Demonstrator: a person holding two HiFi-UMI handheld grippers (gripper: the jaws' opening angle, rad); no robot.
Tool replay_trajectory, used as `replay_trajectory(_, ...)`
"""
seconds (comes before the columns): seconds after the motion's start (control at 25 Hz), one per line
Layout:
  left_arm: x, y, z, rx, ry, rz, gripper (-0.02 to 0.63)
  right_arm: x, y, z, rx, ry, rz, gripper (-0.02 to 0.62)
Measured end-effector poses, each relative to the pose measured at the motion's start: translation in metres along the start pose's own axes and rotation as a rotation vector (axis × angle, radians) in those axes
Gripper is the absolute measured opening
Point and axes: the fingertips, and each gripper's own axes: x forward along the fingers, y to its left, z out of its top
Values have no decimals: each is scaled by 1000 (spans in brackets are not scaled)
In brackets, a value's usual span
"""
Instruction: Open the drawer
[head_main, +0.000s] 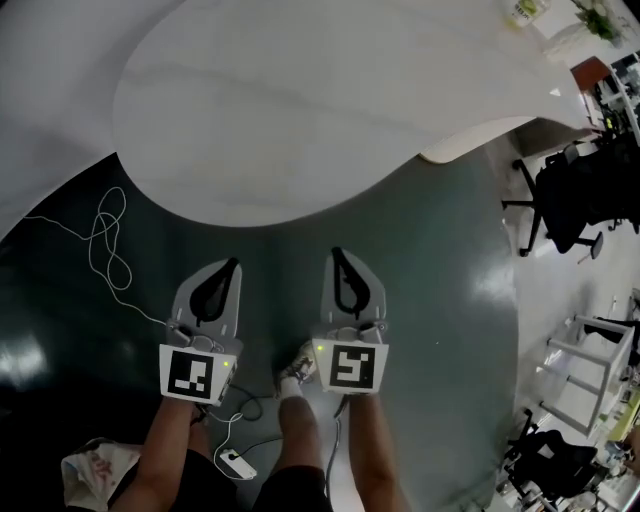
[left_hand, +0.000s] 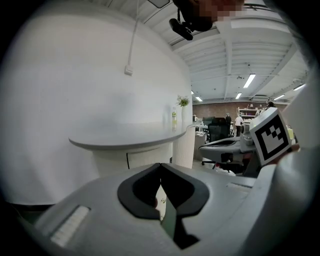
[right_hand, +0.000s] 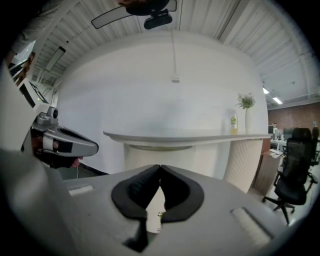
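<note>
A white curved counter (head_main: 300, 100) stands ahead of me on a rounded white pedestal (left_hand: 145, 159). A dark vertical seam marks a panel on the pedestal's front, and I cannot make out a handle. Both grippers hang low over the dark green floor, short of the counter's edge and side by side. My left gripper (head_main: 235, 263) is shut with nothing between its black pads (left_hand: 140, 187). My right gripper (head_main: 335, 253) is shut and empty too, its tips meeting in front of the pedestal (right_hand: 160, 150). Each gripper shows in the other's view: the right one's marker cube (left_hand: 270, 134) and the left one's body (right_hand: 65, 142).
A thin white cable (head_main: 105, 240) loops over the floor at left. A crumpled cloth (head_main: 95, 470) and a small white plug block (head_main: 238, 463) lie by my feet. Black office chairs (head_main: 575, 195) stand at right. A bottle (right_hand: 233, 123) and a vase (right_hand: 247, 117) stand on the counter's far end.
</note>
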Motion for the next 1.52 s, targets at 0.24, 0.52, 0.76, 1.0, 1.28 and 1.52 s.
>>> replay_trajectory(0.24,13,6,-47,-4,1,3,9,29,2,-50,49,9,0,5)
replay_trajectory(0.52,25,14,-70,-7,-4,3,9,51,-2,-81,48,29,0,5)
replay_trajectory(0.76,26,17,-73,-16,-6,10,9,77,-5,-76,4,23,21,12)
replay_trajectory(1.0,23,22,-78,-22,-4,20,9,107,1,-79,-14,45,59,127)
replay_trajectory(1.28,24,24,-81,-20,9,18,9,133,5,-85,-19,85,108,196)
replay_trajectory(1.52,25,29,-86,-28,21,24,9,149,5,-91,-1,96,107,195)
